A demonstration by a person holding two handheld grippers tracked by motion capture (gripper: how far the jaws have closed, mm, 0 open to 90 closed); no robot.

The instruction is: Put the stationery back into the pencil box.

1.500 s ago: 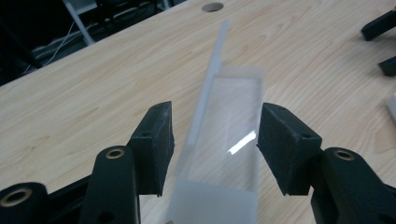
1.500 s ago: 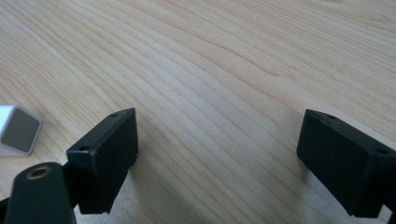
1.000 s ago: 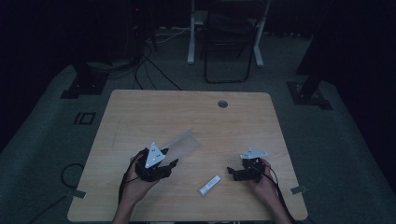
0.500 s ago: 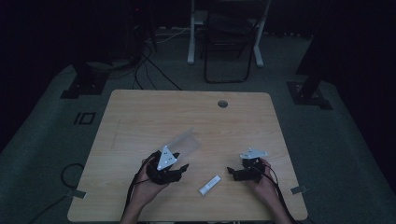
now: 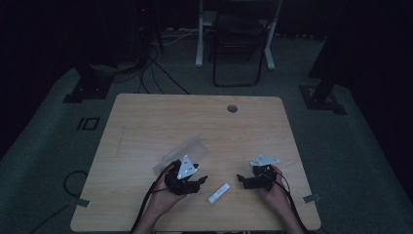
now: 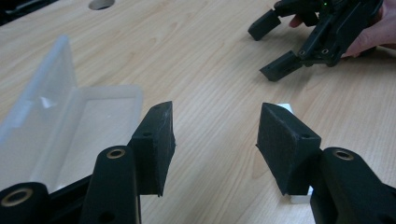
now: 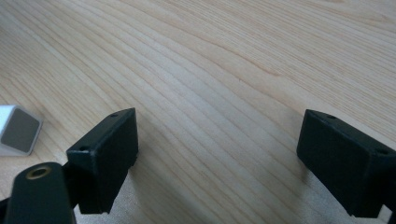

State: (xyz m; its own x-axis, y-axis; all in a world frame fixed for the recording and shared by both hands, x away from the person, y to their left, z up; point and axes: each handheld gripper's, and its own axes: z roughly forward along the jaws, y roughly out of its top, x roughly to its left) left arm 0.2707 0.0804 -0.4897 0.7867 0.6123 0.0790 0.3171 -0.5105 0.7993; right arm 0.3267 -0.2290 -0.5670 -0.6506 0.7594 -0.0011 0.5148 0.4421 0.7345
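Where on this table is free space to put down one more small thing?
The table is bare from the clear case back to the round hole. It is crowded in front, where the white bar lies between the left gripper and right gripper.

High view: dim and underexposed, with the room beyond the pale wooden bench (image 5: 146, 126) falling to near black and fine detail soft. Both gripper views: bright, even light on the wood grain. Soft shadows lie under the black padded fingers (image 7: 105, 154), which are slightly blurred at close range. The clear plastic lidded case (image 6: 70, 126) shows faint glare.
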